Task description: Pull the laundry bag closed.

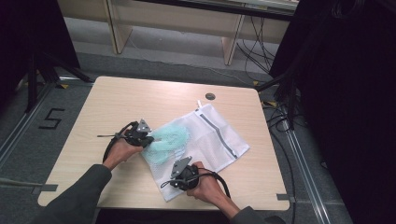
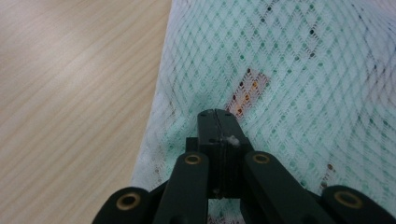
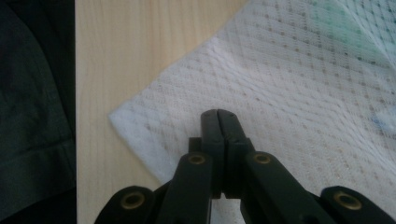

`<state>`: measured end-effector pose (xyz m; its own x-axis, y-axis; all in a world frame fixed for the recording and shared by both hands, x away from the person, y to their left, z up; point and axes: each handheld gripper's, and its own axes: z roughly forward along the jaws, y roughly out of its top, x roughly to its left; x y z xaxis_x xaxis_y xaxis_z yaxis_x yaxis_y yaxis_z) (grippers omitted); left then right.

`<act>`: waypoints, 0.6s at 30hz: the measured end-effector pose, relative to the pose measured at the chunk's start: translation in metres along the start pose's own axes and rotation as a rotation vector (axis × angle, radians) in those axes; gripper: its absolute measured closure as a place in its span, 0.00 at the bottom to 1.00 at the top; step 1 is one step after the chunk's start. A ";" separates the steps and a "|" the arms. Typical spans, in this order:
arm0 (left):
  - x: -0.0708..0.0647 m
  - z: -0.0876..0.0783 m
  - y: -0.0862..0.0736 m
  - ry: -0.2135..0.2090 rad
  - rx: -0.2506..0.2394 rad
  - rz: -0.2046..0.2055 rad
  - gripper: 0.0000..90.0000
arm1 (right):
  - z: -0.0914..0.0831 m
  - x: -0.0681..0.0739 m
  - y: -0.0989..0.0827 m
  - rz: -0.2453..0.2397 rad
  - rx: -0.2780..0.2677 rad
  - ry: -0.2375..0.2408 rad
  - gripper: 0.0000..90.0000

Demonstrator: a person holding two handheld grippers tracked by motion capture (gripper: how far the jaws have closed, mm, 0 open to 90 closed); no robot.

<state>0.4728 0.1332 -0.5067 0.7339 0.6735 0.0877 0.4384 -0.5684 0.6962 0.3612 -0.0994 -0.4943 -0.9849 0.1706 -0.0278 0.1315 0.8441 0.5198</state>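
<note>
A lab or recording room, dark curtains (image 1: 28, 32) on both sides, loose cables (image 1: 261, 44) on the grey floor (image 1: 154, 63); a taped number five (image 1: 50, 119) beside the pale wooden counter (image 1: 140, 98), tripod legs (image 1: 51, 65), plain wooden furniture (image 1: 116, 28) behind

We see a wooden desk (image 1: 116, 102) with a round grommet (image 1: 210, 96) near its far edge. Black cables (image 1: 254, 51) trail across the grey floor (image 1: 177, 60) beyond it, and a "5" (image 1: 51, 118) marks the floor at left.

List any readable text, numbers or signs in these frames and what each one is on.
"5": black mark on the grey floor, left of the light wooden table.
White mesh laundry bag with a mint-green cloth inside: no print readable; the small orange patch under the mesh is too blurred.
</note>
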 end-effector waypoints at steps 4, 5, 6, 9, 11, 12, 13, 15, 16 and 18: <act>0.005 0.003 0.003 0.001 -0.004 0.015 0.99 | 0.003 0.001 0.004 -0.023 -0.009 -0.002 1.00; 0.005 0.004 0.003 -0.006 -0.002 -0.001 0.99 | 0.004 0.001 0.006 -0.026 -0.010 -0.002 1.00; 0.005 0.004 0.003 -0.006 -0.002 -0.001 0.99 | 0.005 0.002 0.006 -0.024 -0.016 -0.003 1.00; 0.007 0.006 0.005 -0.005 -0.004 0.004 0.99 | 0.006 0.002 0.009 -0.030 -0.014 0.000 1.00; 0.009 0.008 0.007 -0.005 -0.010 0.014 0.99 | 0.009 0.004 0.011 -0.014 -0.022 0.009 1.00; 0.009 0.008 0.007 -0.005 -0.010 0.014 0.99 | 0.009 0.004 0.011 -0.014 -0.022 0.009 1.00; 0.009 0.008 0.008 -0.002 -0.003 0.008 0.99 | 0.009 0.003 0.013 -0.020 -0.015 0.008 1.00; 0.009 0.010 0.009 -0.001 -0.004 0.012 0.99 | 0.012 0.004 0.017 -0.023 -0.023 0.012 1.00; 0.010 0.010 0.010 0.000 -0.003 0.019 0.99 | 0.013 0.005 0.018 -0.024 -0.021 0.015 1.00; 0.010 0.011 0.011 0.001 -0.001 0.028 0.99 | 0.014 0.005 0.019 -0.031 -0.022 0.012 1.00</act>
<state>0.4903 0.1289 -0.5061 0.7453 0.6580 0.1081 0.4173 -0.5867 0.6940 0.3603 -0.0758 -0.4962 -0.9898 0.1381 -0.0339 0.0985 0.8376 0.5373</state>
